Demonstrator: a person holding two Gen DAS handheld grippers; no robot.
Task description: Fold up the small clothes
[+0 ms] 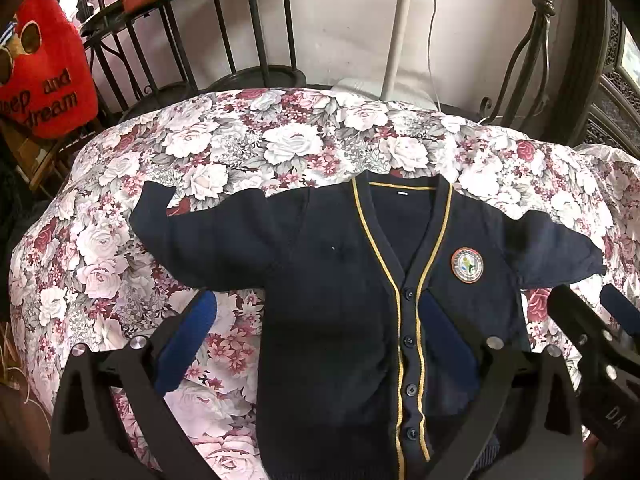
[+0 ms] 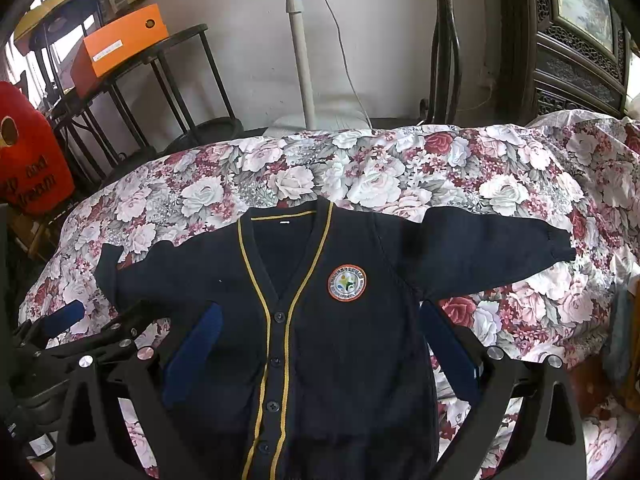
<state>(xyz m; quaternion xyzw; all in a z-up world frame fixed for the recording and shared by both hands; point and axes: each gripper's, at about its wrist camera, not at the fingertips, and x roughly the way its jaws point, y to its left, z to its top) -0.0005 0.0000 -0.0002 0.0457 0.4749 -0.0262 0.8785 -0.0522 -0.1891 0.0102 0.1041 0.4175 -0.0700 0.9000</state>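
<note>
Navy cardigan (image 1: 332, 320) lies face up and flat on the floral sheet (image 1: 224, 148) that covers the counter. It's buttoned, yellow trim down the front, collar at the far side. Round badge (image 1: 467, 265) sits on the chest. Both sleeves are spread out to the sides; the end of one sleeve (image 1: 156, 208) kinks up toward the far edge.

Left tool (image 1: 320, 340) is spread wide and holds nothing; it's above the lower body of the cardigan, one blue pad over the sheet, the other over the button line. Right tool (image 2: 320, 344) is also spread wide and holds nothing, above the chest and hem area. Contact with the fabric can't be judged for either.

Behind the counter: orange box (image 2: 120, 46) on a black rack (image 2: 180, 76), red cushion (image 1: 40, 68), white pole (image 2: 300, 56).
</note>
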